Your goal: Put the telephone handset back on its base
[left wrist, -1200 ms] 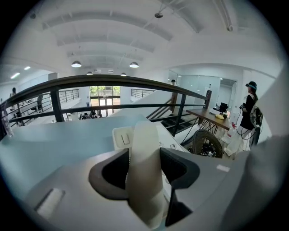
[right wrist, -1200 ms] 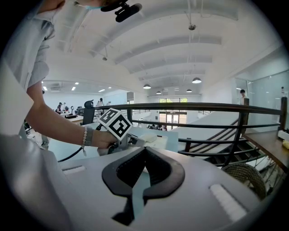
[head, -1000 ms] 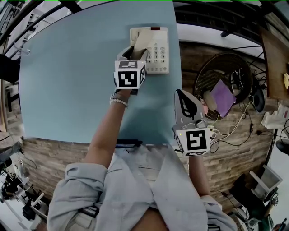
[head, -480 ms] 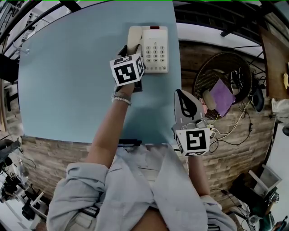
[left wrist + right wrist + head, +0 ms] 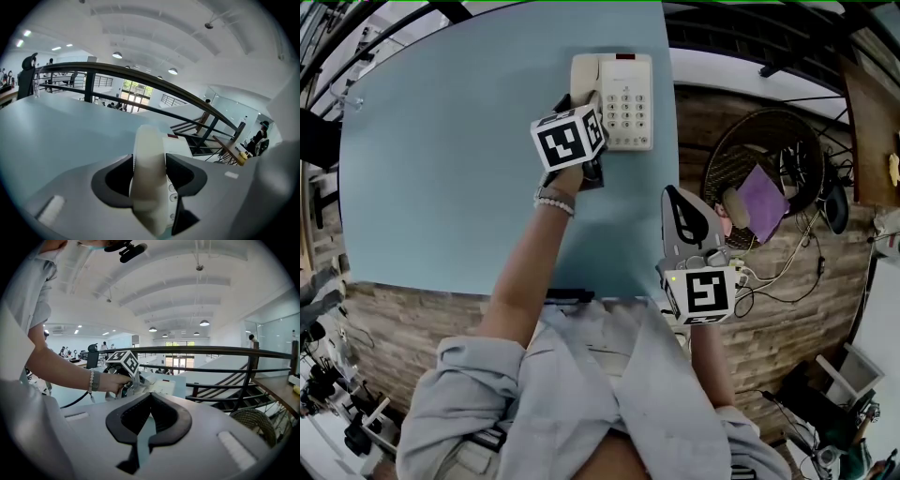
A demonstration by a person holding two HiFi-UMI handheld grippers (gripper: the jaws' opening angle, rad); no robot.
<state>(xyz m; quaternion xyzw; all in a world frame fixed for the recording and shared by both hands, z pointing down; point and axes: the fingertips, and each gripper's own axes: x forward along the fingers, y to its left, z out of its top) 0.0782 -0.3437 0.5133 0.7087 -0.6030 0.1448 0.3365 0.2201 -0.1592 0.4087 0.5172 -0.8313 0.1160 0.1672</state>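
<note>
— What is nearest to the person?
— The right gripper (image 5: pixel 677 199). It is held close to the body, at the right edge of the light blue table (image 5: pixel 441 150). Its jaws are pressed together with nothing between them. Only a thin strip of the blue tabletop shows through the slit.

— And the other arm?
— It reaches forward over the table, with a bead bracelet (image 5: pixel 551 204) on the wrist. At its end is the left gripper (image 5: pixel 150 161), and its marker cube (image 5: pixel 570 139) is tilted.

— Does that one hold something?
— Yes. Its jaws are clamped on the cream handset (image 5: pixel 149 187), one jaw on each side of it.

— Where is the handset, exactly?
— It lies lengthwise along the left side of the base (image 5: pixel 628 103), just beside the keypad (image 5: pixel 626 111). Whether it sits fully in the cradle cannot be told. The base stands near the far right corner of the table.

— And farther away?
— To the right of the table, on the wooden floor (image 5: pixel 712 103), is a round wicker basket (image 5: pixel 741 141) with a purple sheet (image 5: pixel 761 202) in it. Behind the base, in the left gripper view, a dark railing (image 5: pixel 140 77) runs across.
</note>
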